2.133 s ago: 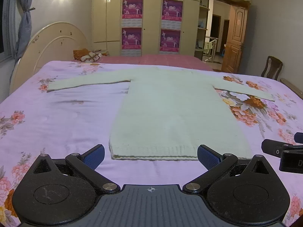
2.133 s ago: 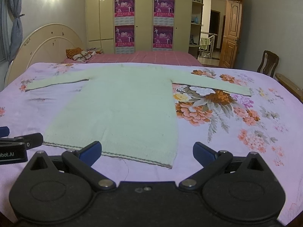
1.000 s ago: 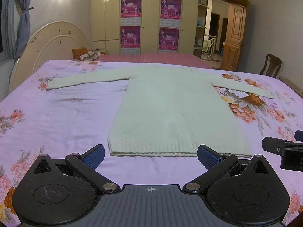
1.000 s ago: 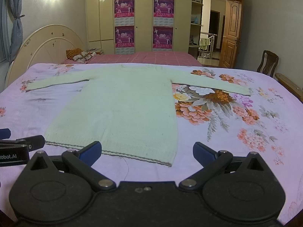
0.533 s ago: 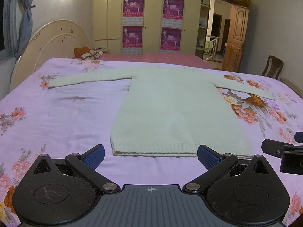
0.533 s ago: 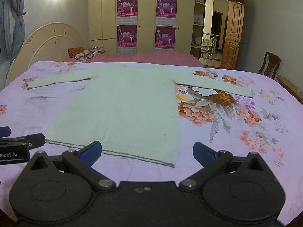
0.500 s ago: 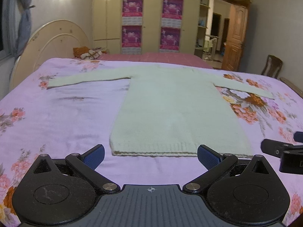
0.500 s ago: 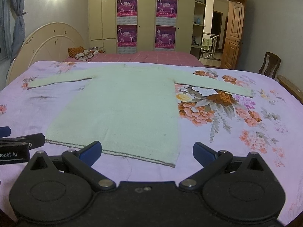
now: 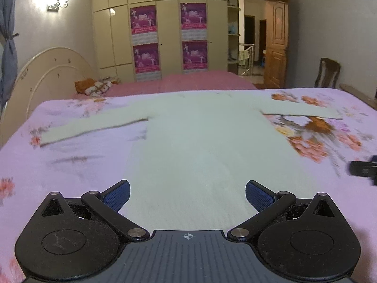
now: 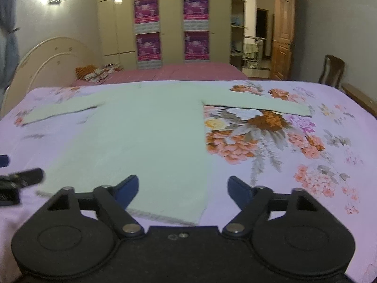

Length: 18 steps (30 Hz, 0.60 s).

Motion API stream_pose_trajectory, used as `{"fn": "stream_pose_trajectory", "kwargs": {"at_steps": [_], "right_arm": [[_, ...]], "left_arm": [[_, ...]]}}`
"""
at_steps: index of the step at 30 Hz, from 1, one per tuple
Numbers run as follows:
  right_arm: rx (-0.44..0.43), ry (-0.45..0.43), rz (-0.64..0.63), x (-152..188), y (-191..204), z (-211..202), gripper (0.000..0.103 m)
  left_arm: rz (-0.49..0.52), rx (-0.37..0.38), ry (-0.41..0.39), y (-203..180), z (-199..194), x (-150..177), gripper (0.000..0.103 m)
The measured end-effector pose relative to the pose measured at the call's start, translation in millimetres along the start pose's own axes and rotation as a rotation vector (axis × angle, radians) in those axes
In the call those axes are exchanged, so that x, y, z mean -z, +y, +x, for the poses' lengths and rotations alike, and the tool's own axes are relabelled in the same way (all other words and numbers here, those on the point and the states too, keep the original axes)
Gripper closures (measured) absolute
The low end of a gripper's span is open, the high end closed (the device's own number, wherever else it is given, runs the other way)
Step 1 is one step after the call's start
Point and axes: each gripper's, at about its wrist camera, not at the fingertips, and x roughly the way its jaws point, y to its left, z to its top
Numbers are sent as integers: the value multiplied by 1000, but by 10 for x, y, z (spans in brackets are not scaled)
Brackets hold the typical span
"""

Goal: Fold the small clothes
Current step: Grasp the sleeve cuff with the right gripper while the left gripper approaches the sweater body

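- Left wrist view: our left hand-held gripper (image 9: 187,194) hangs spread wide over the near end of the pale green sweater (image 9: 205,146), nothing between its pads. The sweater lies flat on the flowered bed (image 9: 47,165), sleeves out to both sides. Its hem is hidden under the gripper, so we may close on the sheet as well, or miss the edge altogether.
- Same view: the picture is smeared. If we rush the pinch, we may catch only the top layer and the fold would come out crooked.
- Right wrist view: our right hand-held gripper (image 10: 182,189) is closing with the sweater's near right corner (image 10: 198,217) between its pads but not yet pressed. If they shut before they reach the cloth, we judge the corner could slip out.
- Same view: uneven grips on the two sides would drag the sweater askew.
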Motion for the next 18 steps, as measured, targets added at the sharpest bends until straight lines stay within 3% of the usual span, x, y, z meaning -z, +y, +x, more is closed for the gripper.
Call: {"fn": "stream_pose_trajectory", "kwargs": {"at_steps": [4,8,10,12,15,18], "right_arm": [[38,-14,60,-181,-361,263,40],[78,-38,140,-432,-842,656,51],[111,-38,191,-567,-1116,906,58],[151,-47,245,-726,-1433,1208,59],[195,-55,336,-899,-1885,1609,60],[210,-51,474,-1025,-2349,2012,67]], "left_arm": [[-86,27,96,218,516,-262,0],[-142,39,81,393,1009,-447,0],[-150,-15,59,448,1262,-544,0],[-157,-40,18,504,1499,-650,0],[-131,-141,-3,561,1952,-816,0],[-80,-156,79,587,2440,-964,0]]}}
